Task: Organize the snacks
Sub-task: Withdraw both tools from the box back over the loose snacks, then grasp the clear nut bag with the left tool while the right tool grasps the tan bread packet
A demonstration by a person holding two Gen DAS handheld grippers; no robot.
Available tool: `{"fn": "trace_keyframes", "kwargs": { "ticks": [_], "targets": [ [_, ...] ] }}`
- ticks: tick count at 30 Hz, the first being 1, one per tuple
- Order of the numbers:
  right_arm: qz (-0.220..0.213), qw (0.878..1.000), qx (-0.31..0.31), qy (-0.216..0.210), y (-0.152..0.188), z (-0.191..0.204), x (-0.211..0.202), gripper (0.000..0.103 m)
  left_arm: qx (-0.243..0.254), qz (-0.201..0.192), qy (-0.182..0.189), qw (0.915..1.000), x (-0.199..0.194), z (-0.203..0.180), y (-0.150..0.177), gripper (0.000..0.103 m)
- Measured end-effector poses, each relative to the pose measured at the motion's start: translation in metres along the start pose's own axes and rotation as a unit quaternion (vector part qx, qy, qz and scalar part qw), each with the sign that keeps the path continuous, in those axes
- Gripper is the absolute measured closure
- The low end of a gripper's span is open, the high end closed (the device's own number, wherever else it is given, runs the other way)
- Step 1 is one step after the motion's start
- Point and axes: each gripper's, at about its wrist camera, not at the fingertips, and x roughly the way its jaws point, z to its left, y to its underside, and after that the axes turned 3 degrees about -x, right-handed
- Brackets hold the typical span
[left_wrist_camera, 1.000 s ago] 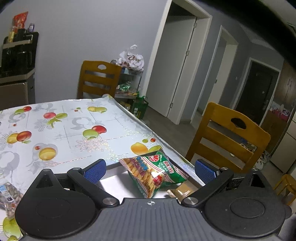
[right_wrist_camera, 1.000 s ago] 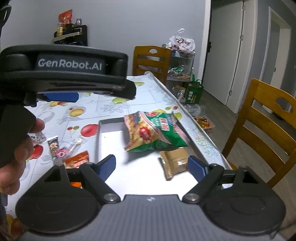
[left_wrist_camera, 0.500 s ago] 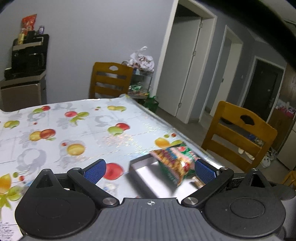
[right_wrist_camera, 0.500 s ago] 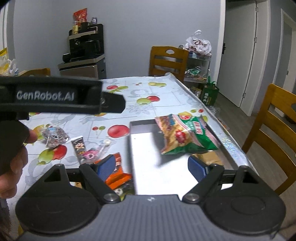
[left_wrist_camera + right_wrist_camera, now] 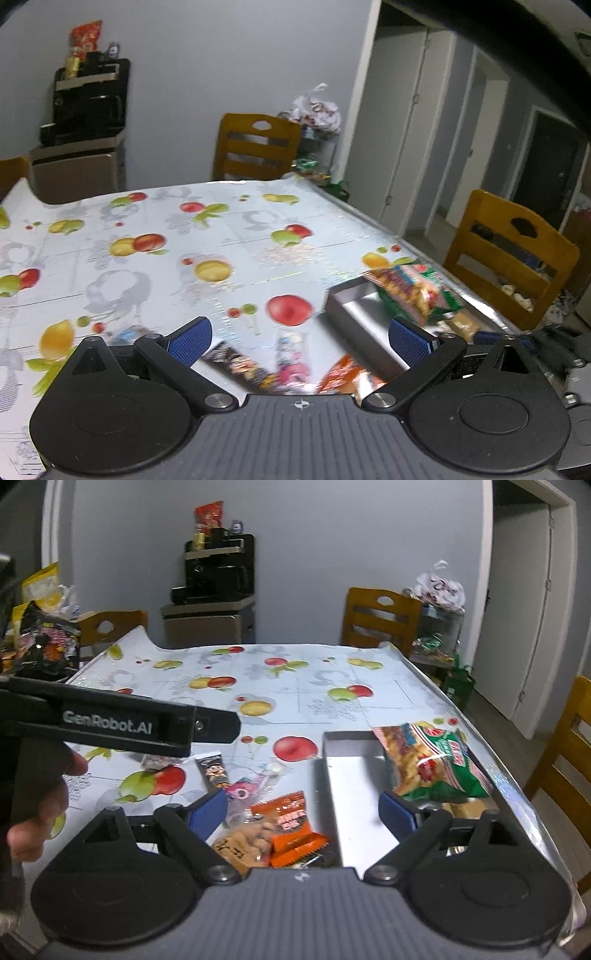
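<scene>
A silver tray (image 5: 354, 794) lies at the table's right edge. In it, a green and red chip bag (image 5: 432, 764) leans on the far right wall above a brown packet (image 5: 469, 808). Left of the tray lie loose snacks: an orange packet (image 5: 291, 816), a peanut packet (image 5: 243, 843), a pink sweet (image 5: 242, 790) and a black stick packet (image 5: 214, 775). My right gripper (image 5: 303, 812) hovers over them, its jaws opening, with nothing gripped. My left gripper (image 5: 300, 339) is open above the same blurred snacks (image 5: 280, 369), the tray (image 5: 354, 321) to its right. Its body (image 5: 110, 723) crosses the right wrist view, held by a hand (image 5: 40, 812).
The fruit-print tablecloth (image 5: 295, 686) covers the table. Wooden chairs stand at the far side (image 5: 380, 616), at the right (image 5: 509, 254) and at the far left (image 5: 110, 627). A black snack bag (image 5: 48, 646) sits at the left, and a cabinet (image 5: 210, 624) stands by the wall.
Both views have swung left: tray and chip bag slid rightwards in the frames, and the loose snacks came in between the fingers. My right jaws stand slightly wider.
</scene>
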Motion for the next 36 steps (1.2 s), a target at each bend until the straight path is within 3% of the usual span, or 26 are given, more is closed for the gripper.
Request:
{"fn": "trace_keyframes", "kwargs": {
  "ticks": [11,22,27,31,36],
  "targets": [
    [-0.028,0.999,-0.031,-0.032,0.015,0.017,-0.008,0.013,0.026,0.000,-0.038,0.9990,-0.022,0.046,0.028,0.000],
    [-0.003,0.995,-0.084,-0.052,0.042,0.049,0.023,0.013,0.025,0.015,-0.036,0.9989,-0.030,0.076,0.067,0.000],
    [0.015,0.996,-0.073,-0.048,0.043,0.056,0.044,0.013,0.022,0.011,-0.055,0.9982,-0.025,0.083,0.069,0.000],
    [0.023,0.996,-0.064,-0.049,0.043,0.057,0.055,0.013,0.048,0.010,-0.061,0.9969,-0.014,0.083,0.066,0.000],
    [0.029,0.997,-0.061,-0.048,0.044,0.056,0.063,0.020,0.056,0.013,-0.083,0.9948,0.007,0.085,0.056,0.000]
  ]
}}
